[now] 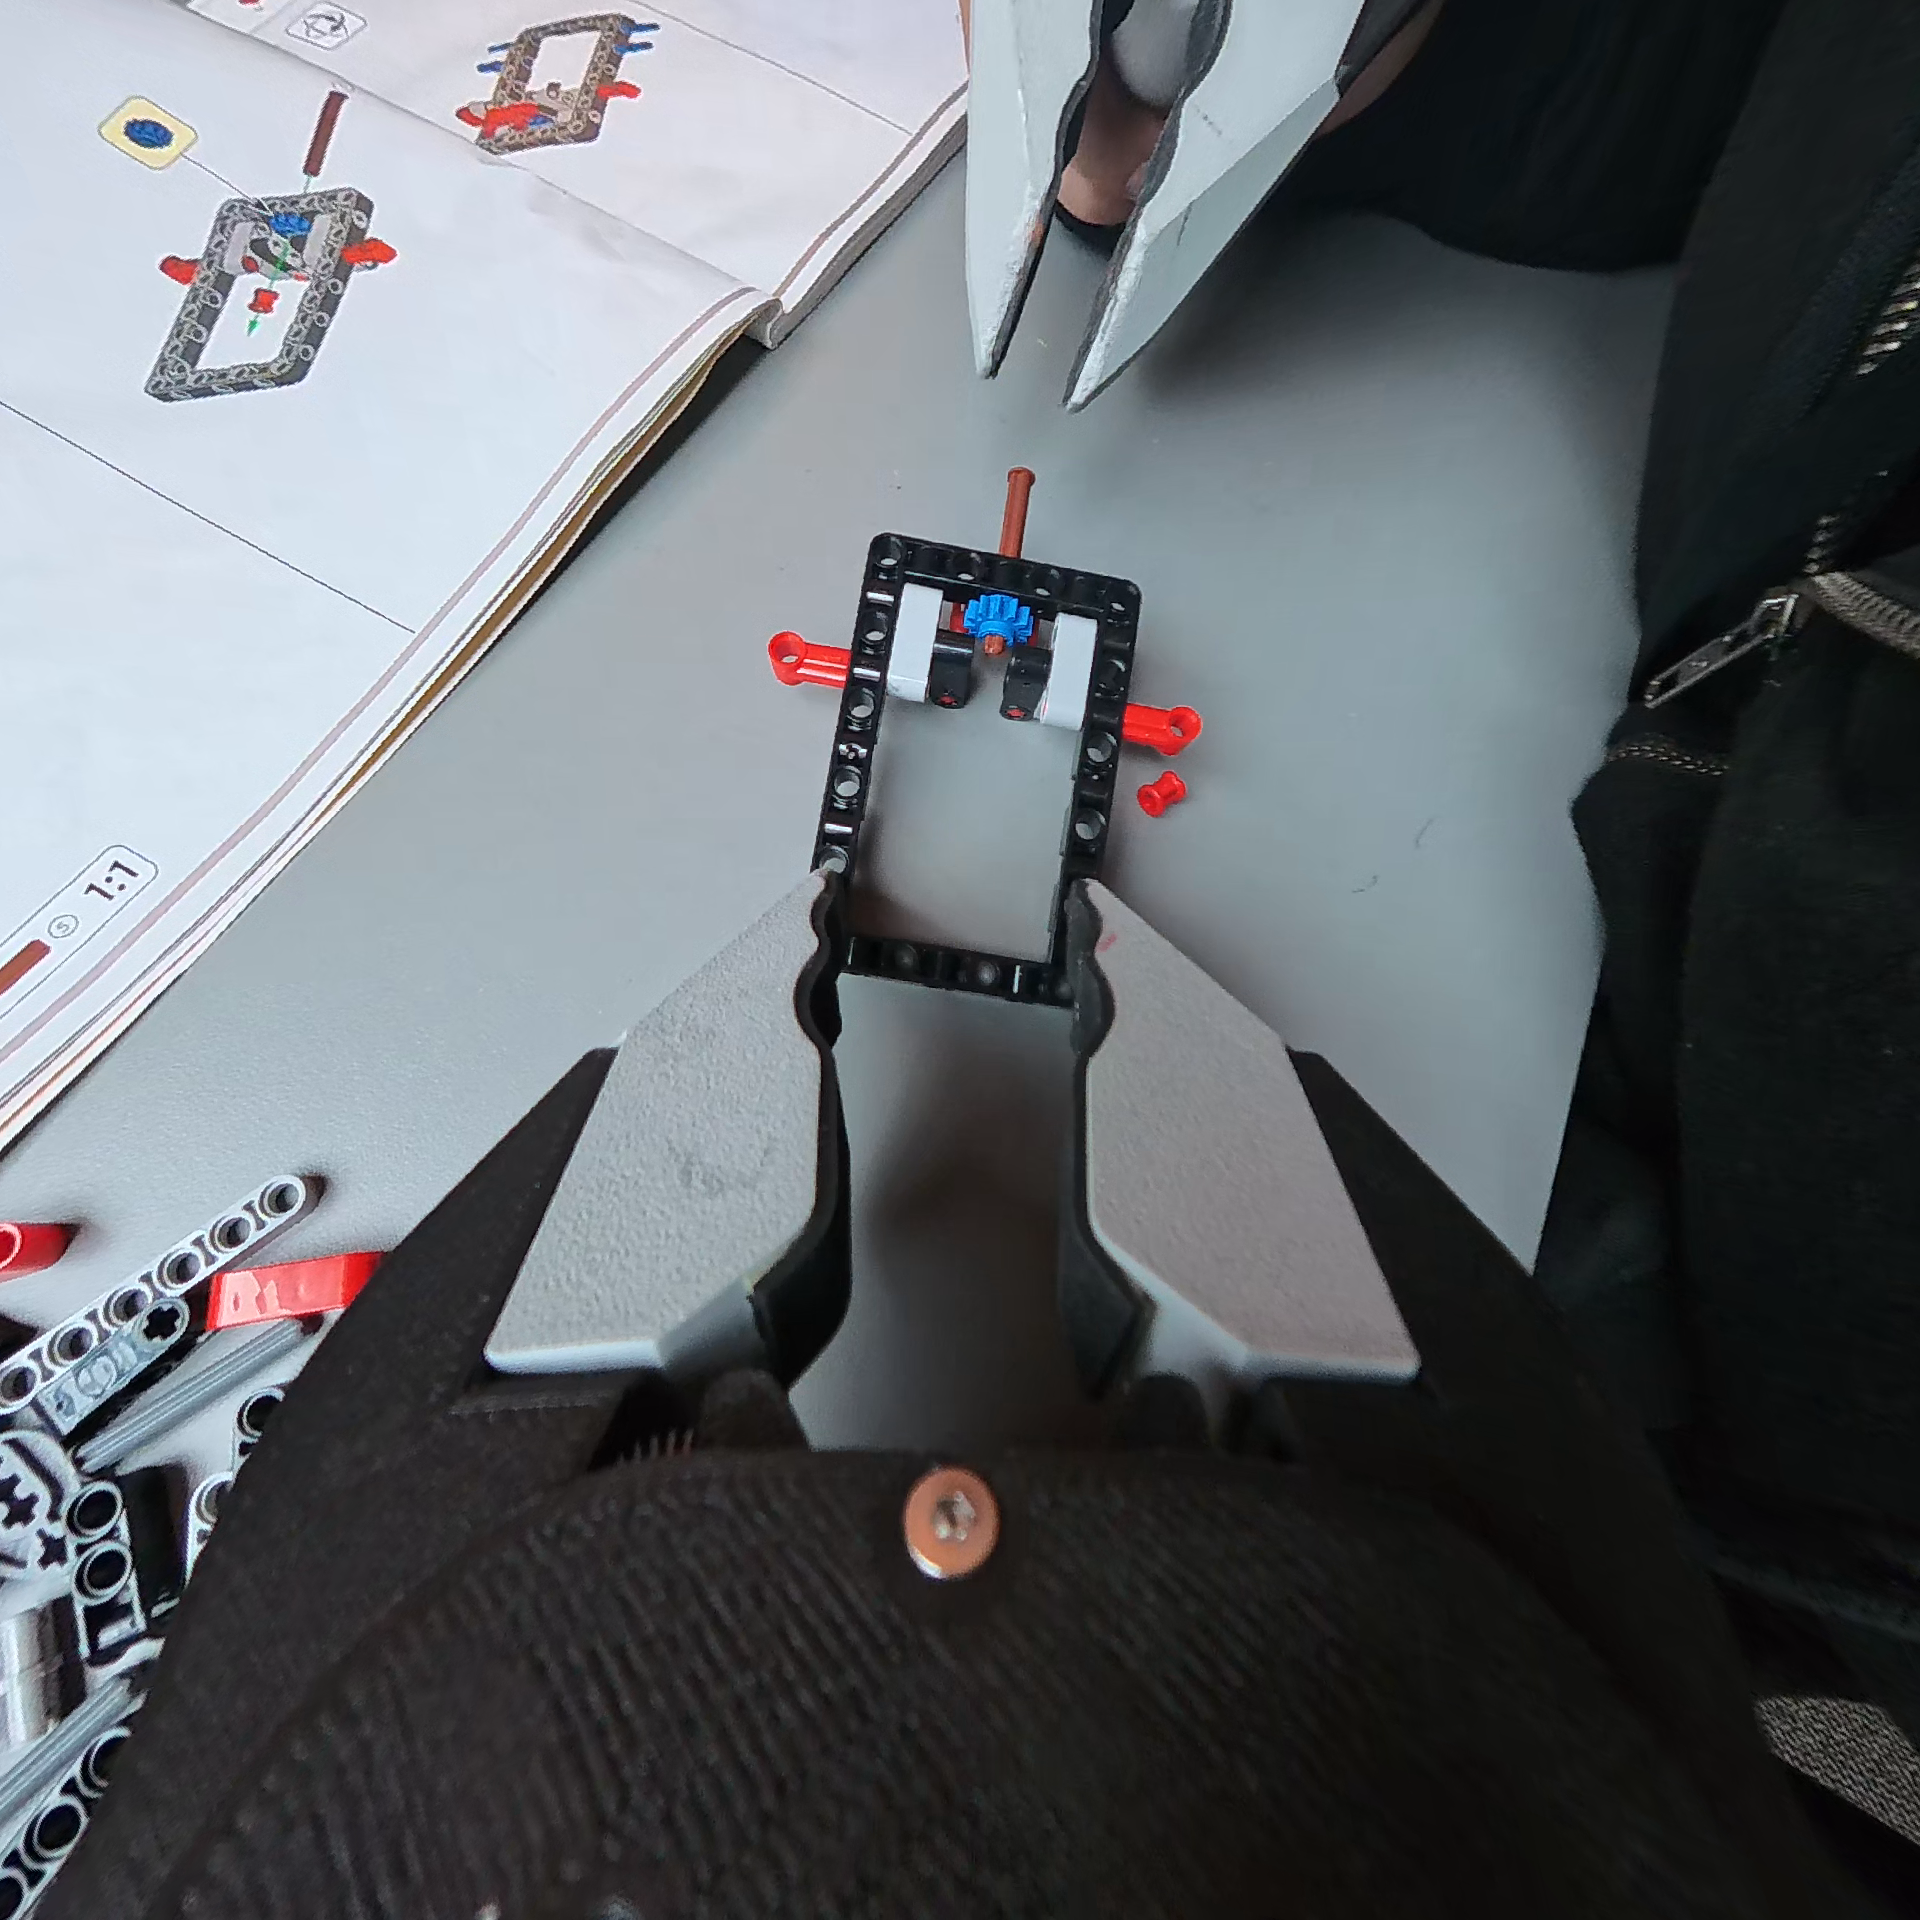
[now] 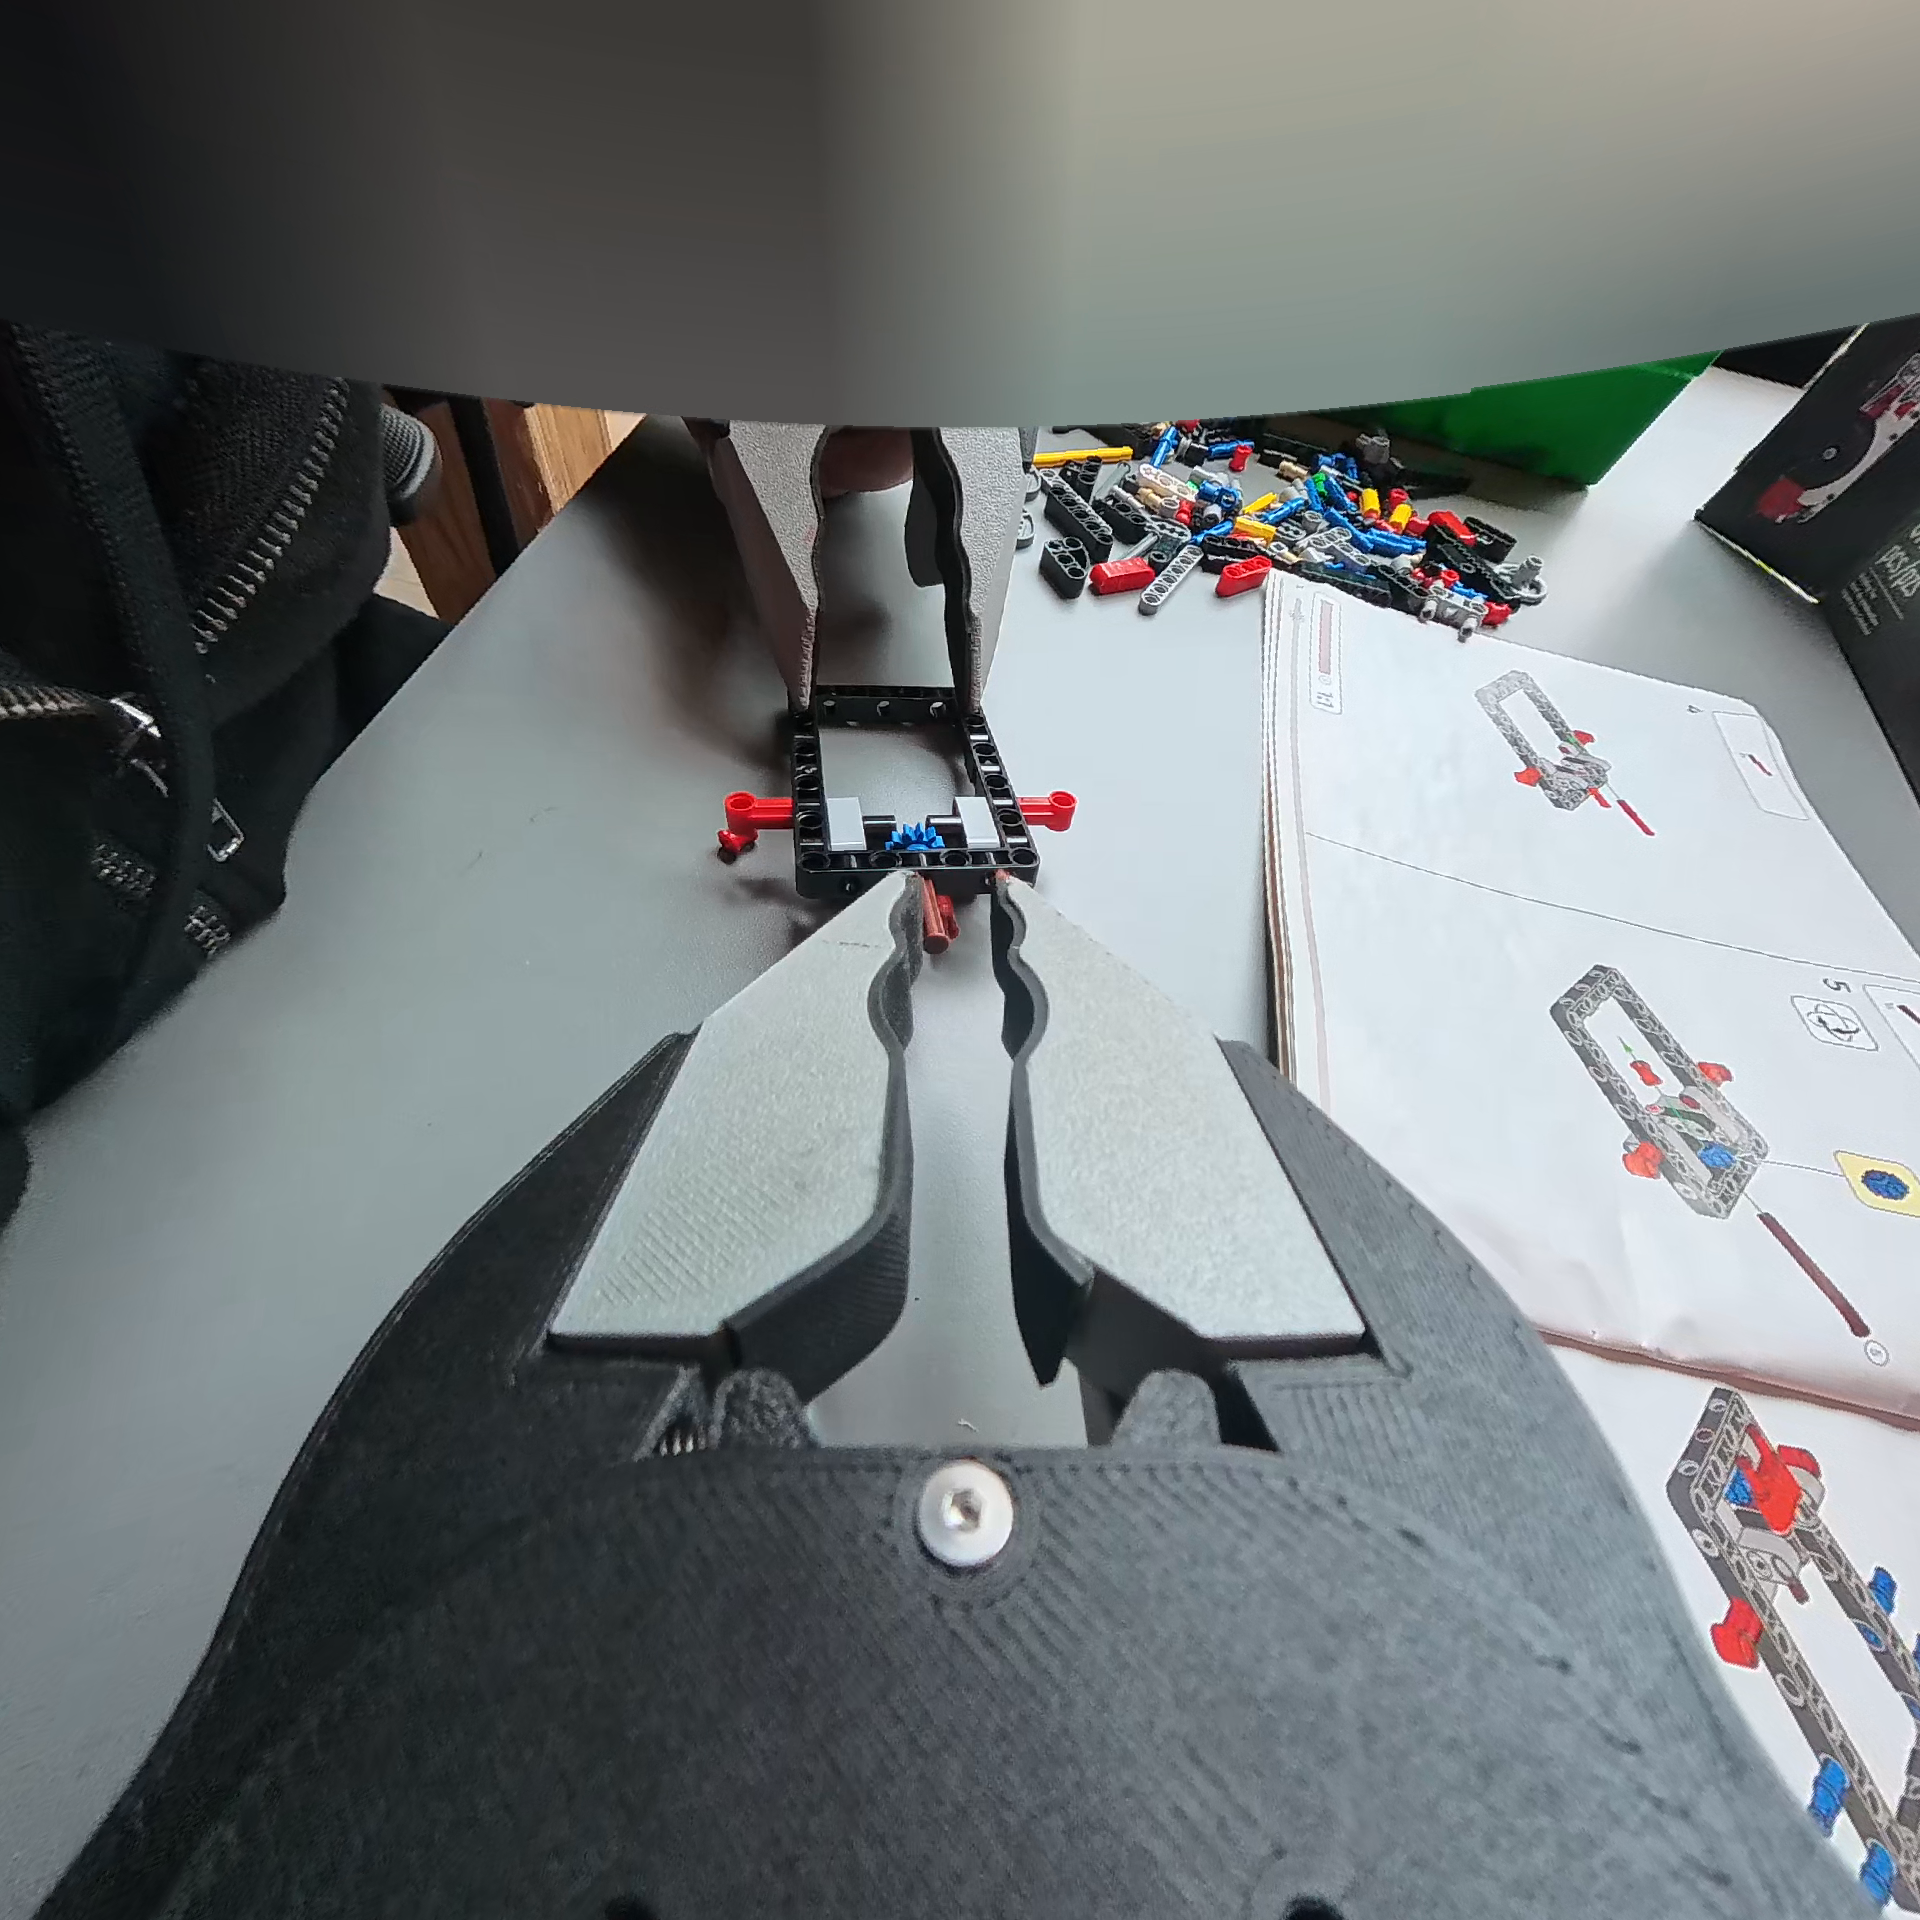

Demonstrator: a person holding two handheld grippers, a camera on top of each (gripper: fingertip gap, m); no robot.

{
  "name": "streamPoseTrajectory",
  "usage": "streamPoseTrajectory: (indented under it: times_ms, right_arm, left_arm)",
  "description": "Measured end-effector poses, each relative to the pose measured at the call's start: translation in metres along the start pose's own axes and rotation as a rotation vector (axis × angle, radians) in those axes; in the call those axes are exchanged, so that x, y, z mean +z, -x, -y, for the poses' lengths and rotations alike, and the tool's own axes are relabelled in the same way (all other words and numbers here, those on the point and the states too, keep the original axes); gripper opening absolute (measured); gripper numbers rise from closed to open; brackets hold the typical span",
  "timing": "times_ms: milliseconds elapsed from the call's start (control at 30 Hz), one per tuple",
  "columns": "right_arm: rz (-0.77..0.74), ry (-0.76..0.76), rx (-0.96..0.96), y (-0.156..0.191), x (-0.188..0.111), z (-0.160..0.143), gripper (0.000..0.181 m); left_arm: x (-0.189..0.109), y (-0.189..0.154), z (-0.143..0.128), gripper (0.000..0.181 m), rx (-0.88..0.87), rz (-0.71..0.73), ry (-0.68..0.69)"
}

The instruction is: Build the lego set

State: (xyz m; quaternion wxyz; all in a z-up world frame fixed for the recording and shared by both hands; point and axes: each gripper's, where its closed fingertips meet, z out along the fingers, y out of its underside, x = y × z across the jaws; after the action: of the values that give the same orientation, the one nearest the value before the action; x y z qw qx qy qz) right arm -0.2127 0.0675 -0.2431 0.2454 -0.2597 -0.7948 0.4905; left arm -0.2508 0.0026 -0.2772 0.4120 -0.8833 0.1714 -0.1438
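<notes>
A black rectangular frame (image 1: 862,717) lies flat on the grey table (image 1: 1351,623). It carries a blue gear (image 1: 992,615), grey and black connectors, a red pin on each side (image 1: 805,660), and a brown axle (image 1: 1016,509) sticking out of its far end. My left gripper (image 1: 951,914) is shut on the frame's near end, one finger against each outer side. A small loose red bush (image 1: 1161,795) lies beside the frame. My right gripper (image 2: 954,888) is open and empty, its tips either side of the axle's (image 2: 940,920) free end at the frame (image 2: 914,862).
An open instruction booklet (image 1: 364,468) lies left of the frame, and shows in the right wrist view (image 2: 1558,935). A pile of loose pieces (image 2: 1278,520) lies behind it, with a green bin (image 2: 1579,416) and a black box (image 2: 1849,488). A person's black jacket (image 1: 1766,727) borders the table edge. My right fingertips sit around 9 centimeters from my left ones.
</notes>
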Motion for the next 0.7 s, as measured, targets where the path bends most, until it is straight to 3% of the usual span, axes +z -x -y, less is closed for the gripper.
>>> streamPoseTrajectory:
  times_ms: [700]
  right_arm:
    - [0.01, -0.003, 0.009, 0.0004, -0.0003, 0.0005, 0.01]
  left_arm:
    - [0.0002, -0.0007, -0.0004, 0.04, 0.014, 0.007, 0.003]
